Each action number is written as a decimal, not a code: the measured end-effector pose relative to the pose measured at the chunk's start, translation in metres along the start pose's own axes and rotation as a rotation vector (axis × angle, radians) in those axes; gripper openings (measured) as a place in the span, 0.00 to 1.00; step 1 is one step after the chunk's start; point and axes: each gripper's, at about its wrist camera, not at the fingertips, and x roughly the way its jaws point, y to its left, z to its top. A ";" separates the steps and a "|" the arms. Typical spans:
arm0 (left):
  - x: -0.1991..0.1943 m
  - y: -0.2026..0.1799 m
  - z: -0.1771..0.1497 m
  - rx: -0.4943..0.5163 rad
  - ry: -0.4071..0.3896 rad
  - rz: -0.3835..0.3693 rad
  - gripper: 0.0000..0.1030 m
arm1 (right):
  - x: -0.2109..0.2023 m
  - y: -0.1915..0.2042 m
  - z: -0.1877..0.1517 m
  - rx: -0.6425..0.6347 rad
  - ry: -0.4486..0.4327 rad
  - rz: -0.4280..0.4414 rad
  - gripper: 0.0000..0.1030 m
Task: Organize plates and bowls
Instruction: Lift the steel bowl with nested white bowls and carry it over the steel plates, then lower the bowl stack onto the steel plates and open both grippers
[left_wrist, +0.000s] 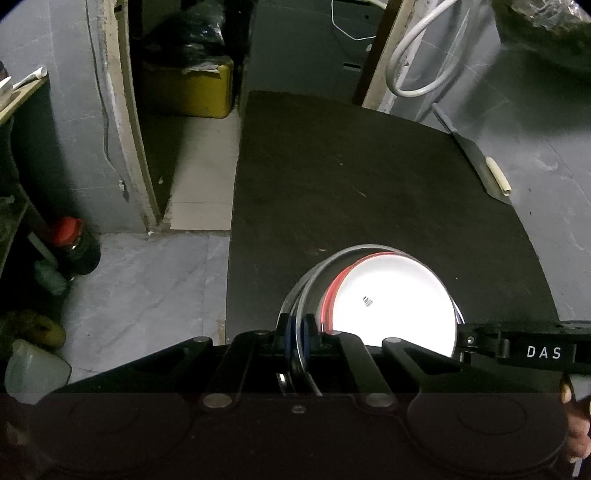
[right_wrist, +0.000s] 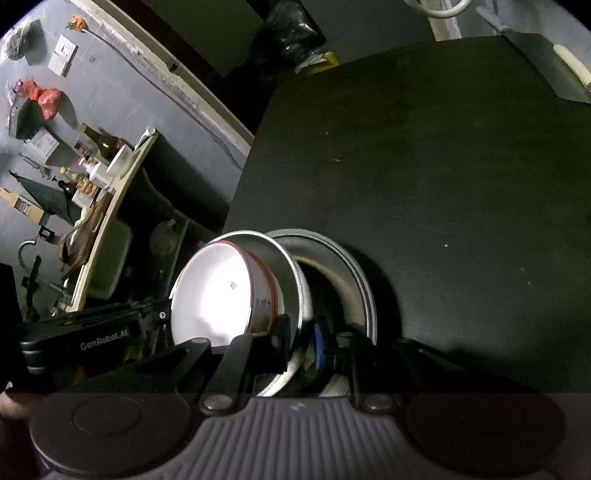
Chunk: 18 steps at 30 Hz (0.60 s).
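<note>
While the dark bench (left_wrist: 369, 177) lies bare beyond them, both tongs carry a nested set above its near edge: left tongs (left_wrist: 298, 334) pinch the steel bowl's (right_wrist: 291, 273) rim, right tongs (right_wrist: 301, 338) clamp its opposite wall. Inside sits a white dish (left_wrist: 399, 302), red-rimmed. Lower both sides evenly, keeping the stack level, so nothing slides.

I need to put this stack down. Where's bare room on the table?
The dark table is bare ahead of the dishes, right up to its far edge and the dustpan at right. It is crowded only at the near edge, where both grippers clamp rims.
</note>
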 end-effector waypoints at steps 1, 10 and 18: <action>0.000 0.000 0.000 -0.002 -0.001 0.003 0.06 | -0.001 0.001 -0.001 -0.001 -0.008 -0.005 0.16; -0.006 -0.006 -0.003 -0.005 -0.015 0.053 0.18 | -0.006 0.002 -0.007 -0.005 -0.045 -0.037 0.24; -0.018 -0.008 -0.009 -0.027 -0.041 0.109 0.43 | -0.012 0.002 -0.012 -0.019 -0.058 -0.059 0.28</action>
